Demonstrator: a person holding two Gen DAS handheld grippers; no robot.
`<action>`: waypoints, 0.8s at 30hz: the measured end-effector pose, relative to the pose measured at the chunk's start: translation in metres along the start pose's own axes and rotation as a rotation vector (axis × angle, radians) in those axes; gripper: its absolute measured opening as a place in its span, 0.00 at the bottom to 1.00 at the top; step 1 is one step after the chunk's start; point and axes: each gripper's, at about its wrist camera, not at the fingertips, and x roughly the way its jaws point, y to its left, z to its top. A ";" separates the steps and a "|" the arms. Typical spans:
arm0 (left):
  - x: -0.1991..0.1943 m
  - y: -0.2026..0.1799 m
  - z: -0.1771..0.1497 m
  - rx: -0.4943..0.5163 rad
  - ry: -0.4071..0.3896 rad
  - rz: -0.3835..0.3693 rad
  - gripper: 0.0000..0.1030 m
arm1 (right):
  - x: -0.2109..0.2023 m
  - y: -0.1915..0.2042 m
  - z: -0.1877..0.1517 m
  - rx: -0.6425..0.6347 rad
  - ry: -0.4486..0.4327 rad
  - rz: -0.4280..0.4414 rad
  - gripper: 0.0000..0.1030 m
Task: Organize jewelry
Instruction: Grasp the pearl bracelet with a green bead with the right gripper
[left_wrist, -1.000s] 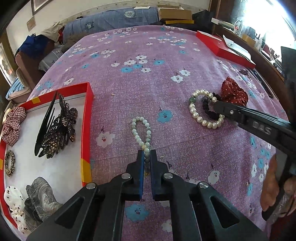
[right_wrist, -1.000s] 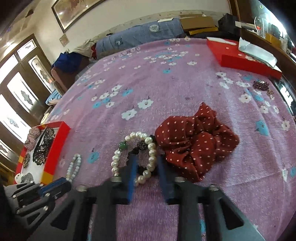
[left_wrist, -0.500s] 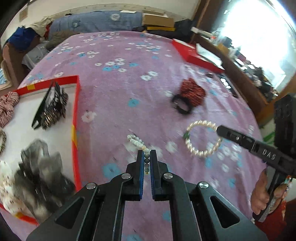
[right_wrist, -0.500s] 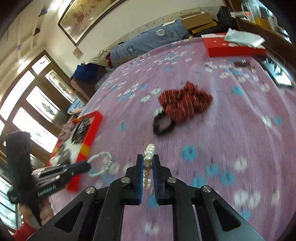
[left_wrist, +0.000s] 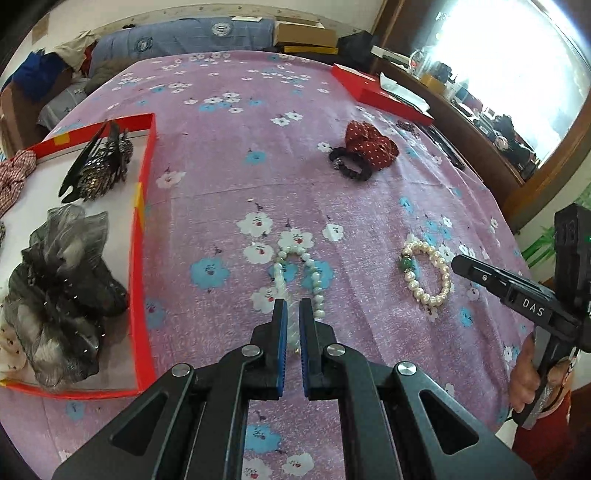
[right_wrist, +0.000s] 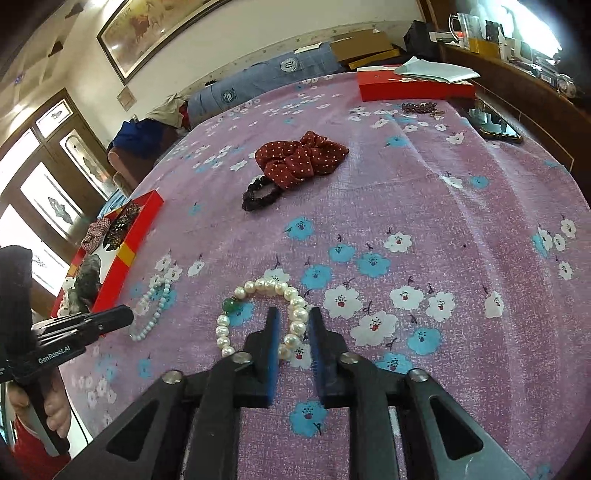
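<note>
My left gripper (left_wrist: 291, 314) was clamped tight on the near end of the pale bead bracelet (left_wrist: 299, 275), whose loop lay on the purple flowered bedspread (left_wrist: 221, 177) ahead of the tips. My right gripper (right_wrist: 293, 325) had just been opening, its jaws now a little apart with one side of the pearl bracelet (right_wrist: 264, 314) between them; the pads looked clear of the pearls, and the bracelet lay flat on the cloth, green bead on its left. The two bracelets lay near each other, not touching. Left of my left gripper sat the red tray (left_wrist: 142, 236), holding a grey organza scrunchie (left_wrist: 59, 291) and, farther back, a dark hair claw (left_wrist: 98, 166). Farther out on the spread lay the black bead bracelet (right_wrist: 260, 194), touching the red dotted scrunchie (right_wrist: 301, 157). A red box (right_wrist: 413, 88) sat at the far edge. Nothing stood between grippers and tray.
</note>
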 end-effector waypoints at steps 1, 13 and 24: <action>0.000 0.001 -0.001 -0.002 -0.001 0.002 0.05 | 0.001 0.001 0.000 -0.004 -0.003 -0.003 0.27; 0.017 -0.002 0.003 0.022 -0.006 0.048 0.26 | 0.017 0.012 -0.001 -0.041 0.023 -0.016 0.28; 0.022 -0.027 -0.005 0.152 -0.049 0.180 0.05 | 0.022 0.032 -0.005 -0.150 0.021 -0.125 0.27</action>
